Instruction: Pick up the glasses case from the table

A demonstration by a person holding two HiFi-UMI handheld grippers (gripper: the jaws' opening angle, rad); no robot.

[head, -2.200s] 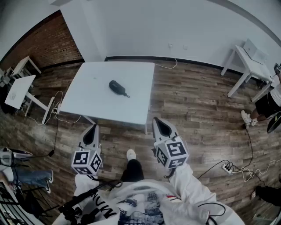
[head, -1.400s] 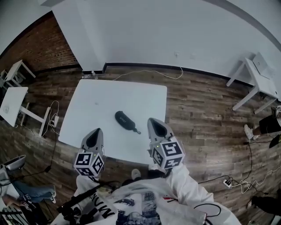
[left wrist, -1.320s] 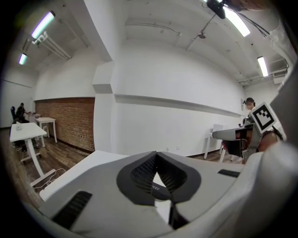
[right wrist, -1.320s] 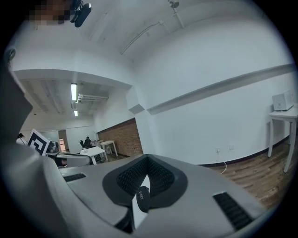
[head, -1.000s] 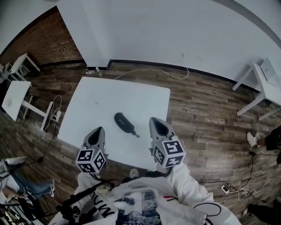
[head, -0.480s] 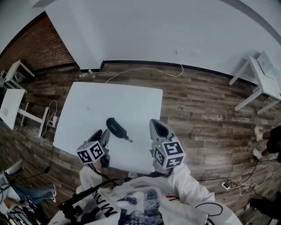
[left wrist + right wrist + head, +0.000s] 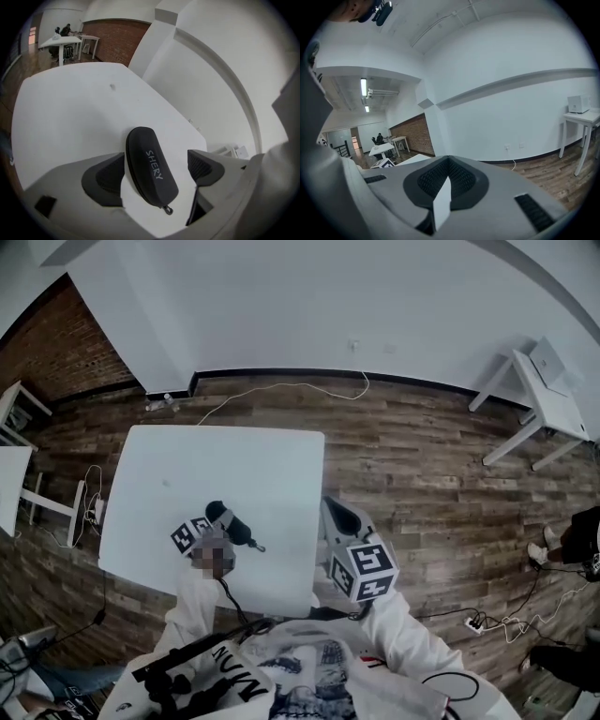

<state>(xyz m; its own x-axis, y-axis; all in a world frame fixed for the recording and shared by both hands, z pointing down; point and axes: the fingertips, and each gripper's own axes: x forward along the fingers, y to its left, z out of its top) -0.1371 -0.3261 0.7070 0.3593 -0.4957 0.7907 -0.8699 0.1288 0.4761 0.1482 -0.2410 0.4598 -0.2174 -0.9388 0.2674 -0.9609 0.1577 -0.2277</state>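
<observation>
A black zipped glasses case (image 7: 229, 521) lies near the front edge of the white table (image 7: 187, 465). My left gripper (image 7: 208, 526) is down at the case, its marker cube just to the left of it. In the left gripper view the case (image 7: 151, 169) lies lengthwise between the two dark pads (image 7: 104, 180), with a gap on each side. The left gripper (image 7: 154, 174) is opening and its pads do not touch the case. My right gripper (image 7: 336, 514) hangs just off the table's right front corner, with its jaws (image 7: 448, 174) together and nothing in them.
Wooden floor surrounds the table. A white cable (image 7: 281, 388) runs along the far wall. Small white desks stand at the right (image 7: 534, 381) and at the left edge (image 7: 9, 484). A power strip (image 7: 473, 622) lies on the floor at the right. People sit at a distant table (image 7: 63, 40).
My left gripper has dropped from beside my body down onto the table, rolled, and opened around the case. The right gripper stays shut and has shifted slightly.
</observation>
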